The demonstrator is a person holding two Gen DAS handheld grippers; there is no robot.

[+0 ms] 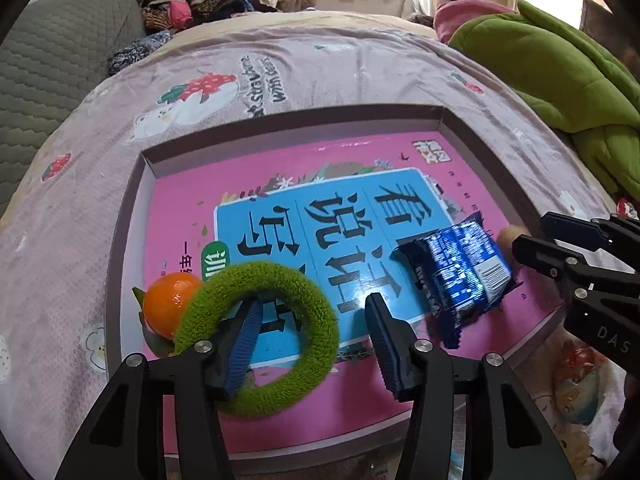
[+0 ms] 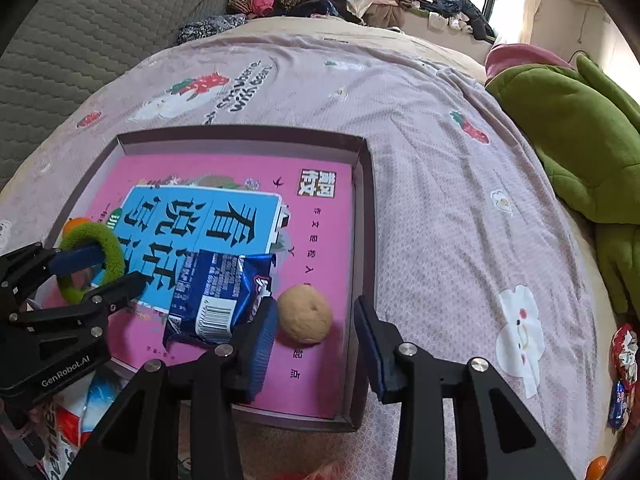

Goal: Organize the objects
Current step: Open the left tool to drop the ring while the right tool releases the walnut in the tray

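Left gripper (image 1: 312, 344), released, has one finger through a green ring (image 1: 256, 340) near the tray's (image 1: 280, 116) left edge; right gripper (image 2: 316, 344), released, straddles the tray's right wall beside a round biscuit (image 2: 305, 313).

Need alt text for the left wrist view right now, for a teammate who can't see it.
The left gripper stands open over a shallow box on a bed, one finger poking through a fuzzy green ring. The ring lies on a pink book beside an orange and a blue snack packet.
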